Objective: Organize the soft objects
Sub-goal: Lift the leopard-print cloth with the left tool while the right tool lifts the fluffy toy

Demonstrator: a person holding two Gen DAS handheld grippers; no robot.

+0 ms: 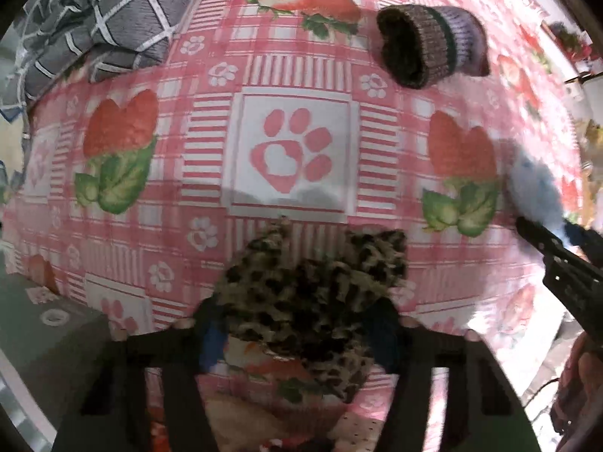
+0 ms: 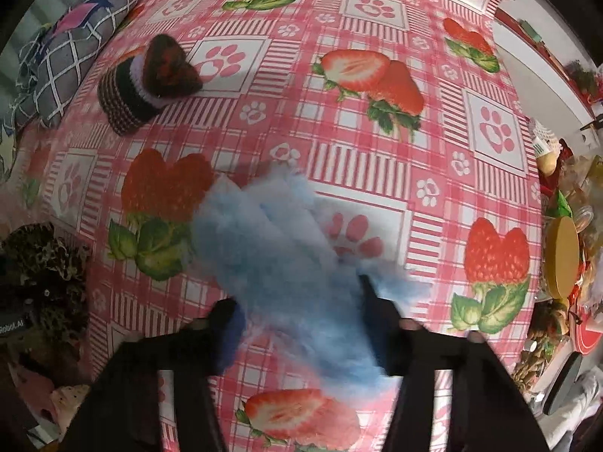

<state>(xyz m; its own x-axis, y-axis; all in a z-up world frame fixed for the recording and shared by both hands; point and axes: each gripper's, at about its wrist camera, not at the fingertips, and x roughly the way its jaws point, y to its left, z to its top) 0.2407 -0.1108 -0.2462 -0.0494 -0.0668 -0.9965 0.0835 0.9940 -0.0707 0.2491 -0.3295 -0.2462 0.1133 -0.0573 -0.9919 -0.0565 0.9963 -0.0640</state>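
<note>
The left gripper (image 1: 297,324) pinches a fuzzy leopard-print cloth (image 1: 312,282). The right gripper (image 2: 301,320) squeezes a fluffy blue cloth (image 2: 286,248) (blurred). A ribbed knit roll (image 1: 429,47) lies at one o'clock.

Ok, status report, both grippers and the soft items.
Left gripper shut on leopard-print fuzzy piece. Right gripper shut on fluffy light-blue piece. Striped knitted hat lies apart, nothing in the way.

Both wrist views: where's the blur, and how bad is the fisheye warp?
Left wrist view: the leopard-print cloth is smeared, the right gripper and its blue fluffy cloth too; the tablecloth bulges, black corners. Right wrist view: the blue fluffy cloth is streaked, while the knit hat and the tablecloth print stay sharp; same barrel warp.
</note>
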